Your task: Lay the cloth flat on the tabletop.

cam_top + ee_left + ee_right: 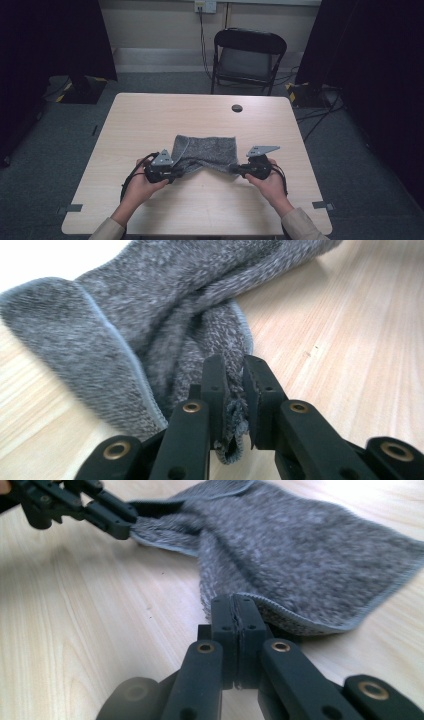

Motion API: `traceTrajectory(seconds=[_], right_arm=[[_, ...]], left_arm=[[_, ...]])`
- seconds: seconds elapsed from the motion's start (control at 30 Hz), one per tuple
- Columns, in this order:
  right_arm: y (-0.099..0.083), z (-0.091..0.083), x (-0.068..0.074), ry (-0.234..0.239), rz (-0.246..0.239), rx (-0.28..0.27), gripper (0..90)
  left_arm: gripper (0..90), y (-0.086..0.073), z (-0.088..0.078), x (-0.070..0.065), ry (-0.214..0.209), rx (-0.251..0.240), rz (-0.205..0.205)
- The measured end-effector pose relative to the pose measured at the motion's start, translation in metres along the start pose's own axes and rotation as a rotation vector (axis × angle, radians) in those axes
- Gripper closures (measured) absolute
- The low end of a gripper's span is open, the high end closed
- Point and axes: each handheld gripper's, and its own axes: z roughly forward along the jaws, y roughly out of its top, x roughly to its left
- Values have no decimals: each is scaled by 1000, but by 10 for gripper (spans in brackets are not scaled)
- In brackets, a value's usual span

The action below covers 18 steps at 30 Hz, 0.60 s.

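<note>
We see a grey towel (pixel 205 150) at the middle of the table (pixel 150 120), just below the frame's centre. Our left gripper (pixel 176 174) is clamped on the towel's lower left corner, and our right gripper (pixel 232 169) is pinched tight on its lower right corner, both corners raised off the wood.

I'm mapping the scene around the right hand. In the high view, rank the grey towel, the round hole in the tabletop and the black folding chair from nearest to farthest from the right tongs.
1. Grey towel: pinched in the right tongs, to their left.
2. Round hole: farther back on the table.
3. Black folding chair: beyond the table's far edge.
</note>
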Motion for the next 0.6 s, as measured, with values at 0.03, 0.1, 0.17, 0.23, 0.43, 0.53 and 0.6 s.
traceTrajectory(seconds=[0.03,0.1,0.17,0.23,0.43,0.53,0.6], right_arm=[[1,-4,-2,-3,6,-1,894],[1,-15,-9,-3,34,-9,893],[2,-21,-14,-14,52,-10,893],[3,-26,-20,-30,63,-10,893],[6,-27,-39,-79,97,4,892],[2,-18,-52,-118,126,28,876],[1,-16,-54,-119,130,33,863]], left_arm=[[803,-1,-3,1,0,-10,-8],[803,-2,-12,4,6,-20,-10],[803,-2,-14,5,7,-21,-12],[803,-1,-19,8,15,-29,-12],[805,1,-17,17,19,-44,-50],[805,-3,-8,19,1,-33,-69],[805,-5,-5,17,-5,-24,-65]])
